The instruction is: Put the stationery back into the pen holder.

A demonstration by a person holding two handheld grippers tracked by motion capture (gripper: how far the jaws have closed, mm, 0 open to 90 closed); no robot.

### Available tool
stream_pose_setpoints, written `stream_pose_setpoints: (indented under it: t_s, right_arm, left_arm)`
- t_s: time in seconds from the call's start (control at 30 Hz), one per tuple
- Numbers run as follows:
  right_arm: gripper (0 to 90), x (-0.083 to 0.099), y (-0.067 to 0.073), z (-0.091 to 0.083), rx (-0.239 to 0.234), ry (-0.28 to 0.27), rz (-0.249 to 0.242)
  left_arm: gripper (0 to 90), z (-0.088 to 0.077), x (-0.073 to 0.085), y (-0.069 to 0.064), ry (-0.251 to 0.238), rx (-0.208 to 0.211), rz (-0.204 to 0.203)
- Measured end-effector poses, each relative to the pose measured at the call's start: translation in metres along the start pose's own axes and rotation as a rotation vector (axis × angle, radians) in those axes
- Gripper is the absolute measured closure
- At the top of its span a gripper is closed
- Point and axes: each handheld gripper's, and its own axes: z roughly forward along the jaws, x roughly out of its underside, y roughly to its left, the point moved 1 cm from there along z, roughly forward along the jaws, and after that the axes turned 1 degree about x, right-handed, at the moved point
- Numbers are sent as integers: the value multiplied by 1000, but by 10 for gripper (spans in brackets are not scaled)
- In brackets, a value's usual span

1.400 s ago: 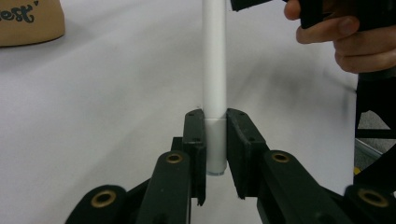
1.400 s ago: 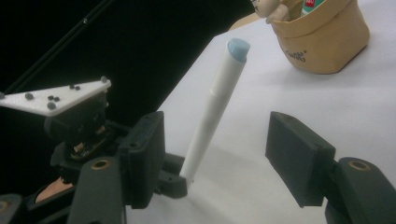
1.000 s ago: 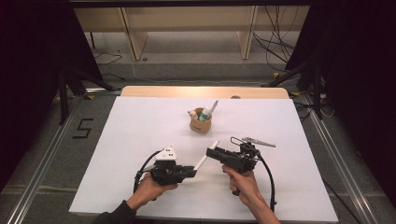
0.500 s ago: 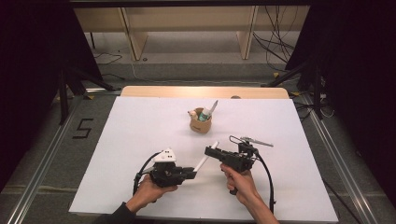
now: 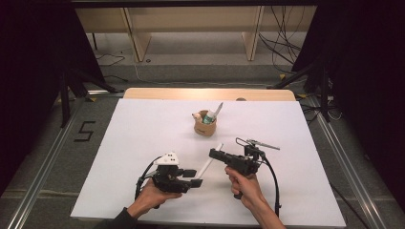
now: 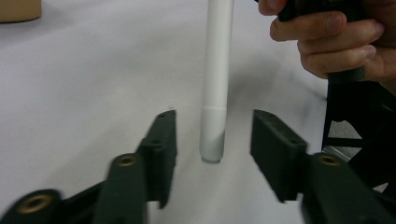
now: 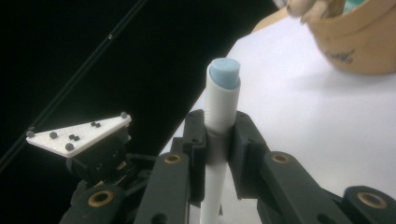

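**High view: white marker passing from left gripper to right**

High view puts the white marker (image 5: 210,160) just below the middle of the frame, its long axis slanting from lower left to upper right; we see it bridging our two tools. The right gripper (image 5: 213,152) clamps the upper end; in the right gripper view its jaws pinch the barrel just under the blue end (image 7: 224,73). The left gripper (image 5: 197,182) has just been opening, and in the left gripper view the marker's lower end (image 6: 212,140) stands between the parted jaws, touching neither pad; so we judge it let go. The coming move turns on that axis: the brown cup (image 5: 205,126) of pens lies beyond the marker's upper end, toward the top of the frame, and our right hand (image 5: 243,183) is the nearer. The cup is cut off at the upper right of the right gripper view; its contents stay hard to make out.
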Motion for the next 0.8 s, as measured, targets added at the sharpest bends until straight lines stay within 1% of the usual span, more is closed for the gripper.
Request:
stream_pose_setpoints:
  t_s: [0.07,0.1,0.13,0.17,0.2,0.23,0.3,0.43,0.57,0.67,0.7,0.77,0.8]
  right_arm:
    - [788,-4,2,-4,14,-14,-23]
    - [788,-6,2,-5,19,-21,-31]
    - [788,-8,2,-6,21,-29,-38]
    - [788,-11,3,-7,26,-39,-43]
    - [788,-13,3,-8,30,-44,-51]
    - [788,-16,4,-9,40,-54,-65]
    - [788,-21,4,-10,61,-65,-93]
    - [788,-31,4,-10,82,-95,-105]
    - [787,-41,4,-10,108,-123,-142]
    - [787,-50,4,-10,133,-139,-168]
    - [787,-53,4,-9,140,-142,-169]
    - [787,-60,4,-8,149,-155,-187]
    - [787,-63,5,-7,161,-158,-194]
  left_arm:
    - [367,-3,0,1,-9,-10,5]
    - [345,-5,-1,1,-15,-10,2]
    - [328,-8,-1,2,-21,-19,10]
    - [312,-10,-1,3,-28,-30,15]
    - [293,-13,0,3,-34,-51,26]
    - [273,-15,0,4,-35,-63,37]
    - [244,-19,2,7,-39,-91,47]
    - [214,-27,5,14,-60,-120,36]
    - [209,-33,6,19,-74,-133,38]
    - [205,-37,9,22,-70,-155,43]
    - [202,-39,10,23,-72,-159,40]
    - [198,-42,12,25,-74,-168,32]
    - [196,-43,13,26,-70,-171,29]
